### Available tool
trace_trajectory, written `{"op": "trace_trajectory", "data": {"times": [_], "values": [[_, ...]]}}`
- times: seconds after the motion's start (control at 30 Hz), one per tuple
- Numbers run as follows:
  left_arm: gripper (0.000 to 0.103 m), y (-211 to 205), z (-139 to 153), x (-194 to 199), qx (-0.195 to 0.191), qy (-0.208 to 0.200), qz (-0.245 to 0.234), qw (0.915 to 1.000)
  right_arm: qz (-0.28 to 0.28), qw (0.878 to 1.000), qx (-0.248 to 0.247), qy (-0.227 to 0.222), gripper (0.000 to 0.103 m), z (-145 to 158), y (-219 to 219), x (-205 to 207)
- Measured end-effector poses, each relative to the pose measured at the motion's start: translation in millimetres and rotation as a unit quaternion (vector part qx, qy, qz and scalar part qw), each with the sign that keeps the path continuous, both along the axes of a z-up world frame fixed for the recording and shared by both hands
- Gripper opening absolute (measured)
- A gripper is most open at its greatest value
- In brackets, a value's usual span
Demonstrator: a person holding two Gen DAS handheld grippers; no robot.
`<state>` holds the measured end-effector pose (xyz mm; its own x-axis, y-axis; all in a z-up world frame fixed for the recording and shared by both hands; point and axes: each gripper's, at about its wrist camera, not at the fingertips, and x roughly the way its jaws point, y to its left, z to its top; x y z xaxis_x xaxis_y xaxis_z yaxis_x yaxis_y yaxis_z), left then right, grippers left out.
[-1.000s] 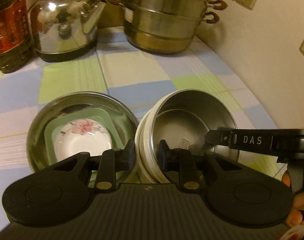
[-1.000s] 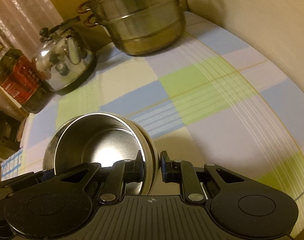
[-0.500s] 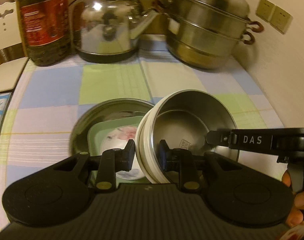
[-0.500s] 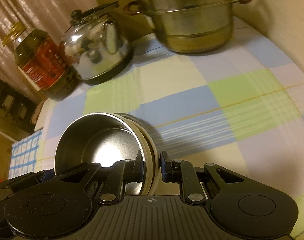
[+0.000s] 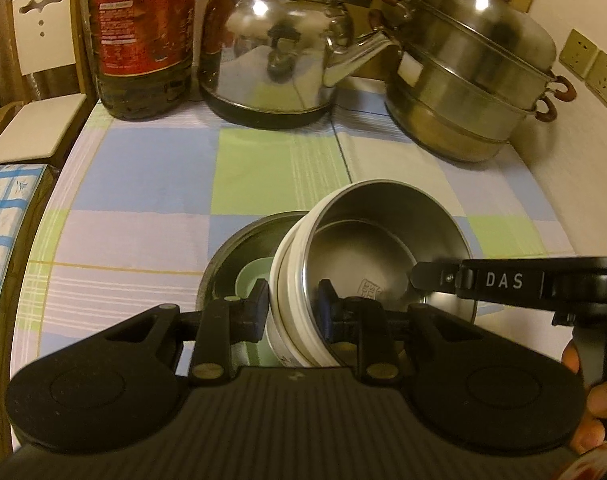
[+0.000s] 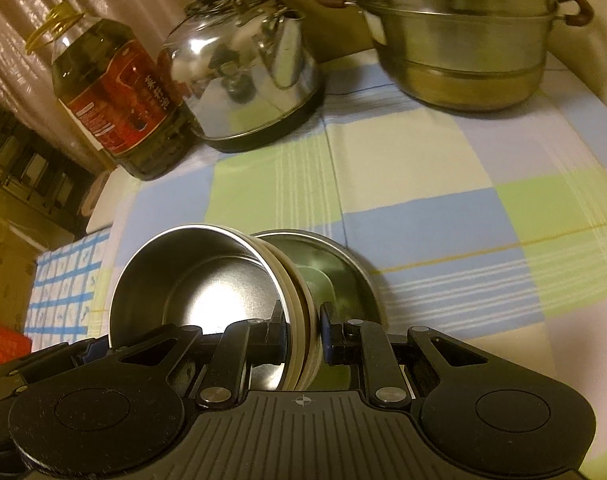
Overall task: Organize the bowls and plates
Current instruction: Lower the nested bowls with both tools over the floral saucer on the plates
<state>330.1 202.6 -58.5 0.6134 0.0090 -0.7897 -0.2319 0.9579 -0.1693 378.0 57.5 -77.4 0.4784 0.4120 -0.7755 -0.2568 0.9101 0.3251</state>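
Item: steel bowl [image 5: 387, 248], clamped at its rim by your left gripper [image 5: 293, 310] and right gripper [image 6: 301, 330]. Moved since a second ago: from beside the pan [image 5: 239, 252] to partly over it. Nesting seems near.

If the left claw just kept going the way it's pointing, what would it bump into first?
The left claw already grips the white-walled steel bowl. Pushed onward and downward, that bowl would probably meet the larger steel bowl holding a green dish below it first, though depth is hard to judge.

Claw [image 6: 301, 330] on bowl [image 6: 199, 292] rim (tilted)
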Motion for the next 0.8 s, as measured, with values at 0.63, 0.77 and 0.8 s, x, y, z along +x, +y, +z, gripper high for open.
{"op": "trace_trajectory", "data": {"times": [0.63,0.77,0.8], "values": [[0.023,10.4,-32.6,12.6,-0.025,0.037,-0.002,0.9990,-0.014,0.999,-0.017,0.041,0.017,-29.6,7.6,13.0],[0.023,11.9,-34.9,14.0,-0.027,0.042,-0.001,0.9987,-0.016,0.999,-0.018,0.045,0.017,-33.0,8.6,13.7],[0.023,12.2,-35.5,14.2,-0.028,0.043,-0.001,0.9987,-0.015,0.999,-0.018,0.046,0.017,-33.8,9.1,14.3]]}}
